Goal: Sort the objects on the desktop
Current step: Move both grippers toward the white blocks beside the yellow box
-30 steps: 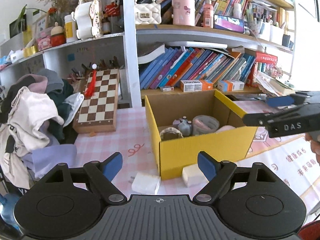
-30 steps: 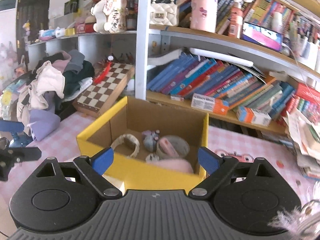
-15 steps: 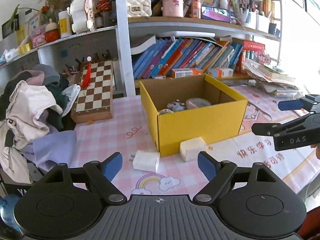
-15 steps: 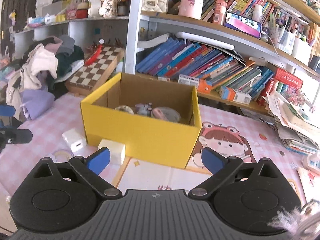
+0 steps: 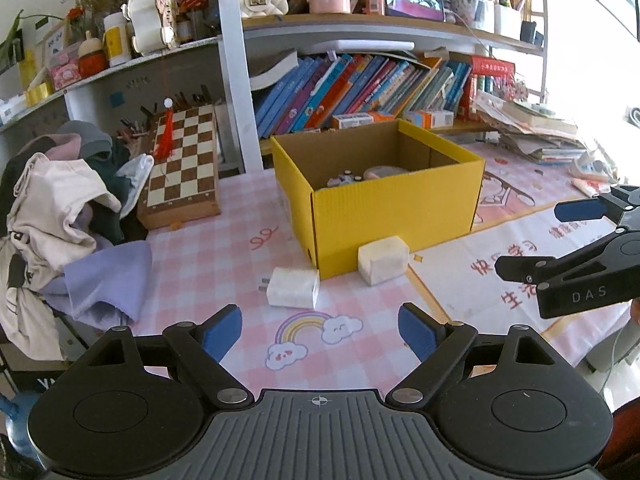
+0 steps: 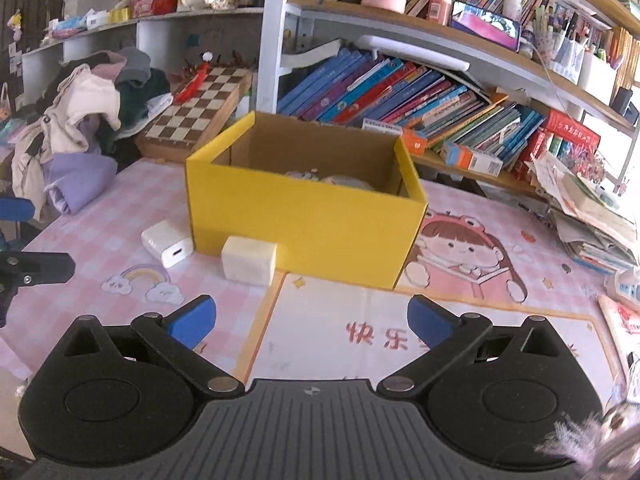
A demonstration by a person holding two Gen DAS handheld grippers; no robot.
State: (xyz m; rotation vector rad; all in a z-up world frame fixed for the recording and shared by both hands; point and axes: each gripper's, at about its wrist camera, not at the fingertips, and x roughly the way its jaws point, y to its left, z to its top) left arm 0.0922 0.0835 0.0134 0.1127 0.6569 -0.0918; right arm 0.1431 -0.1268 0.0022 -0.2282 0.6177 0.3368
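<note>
A yellow cardboard box (image 5: 394, 216) (image 6: 304, 224) stands on the pink checked table and holds several small items. A white charger plug (image 5: 293, 293) (image 6: 167, 243) and a cream block (image 5: 383, 259) (image 6: 249, 260) lie on the table against the box's front. My left gripper (image 5: 320, 332) is open and empty, a short way back from the charger. My right gripper (image 6: 312, 322) is open and empty, back from the box and block. The right gripper also shows at the right edge of the left wrist view (image 5: 568, 248).
A folded chessboard (image 5: 182, 168) and a heap of clothes (image 5: 60, 216) lie at the left. Shelves of books (image 6: 400, 92) run behind the box. A stack of papers (image 6: 588, 216) sits at the right. A printed mat (image 6: 460, 272) covers the table's right part.
Both grippers have pulled back and away from the box. The box now looks smaller, and the charger and cream block are in full view. Both stay open and empty.
</note>
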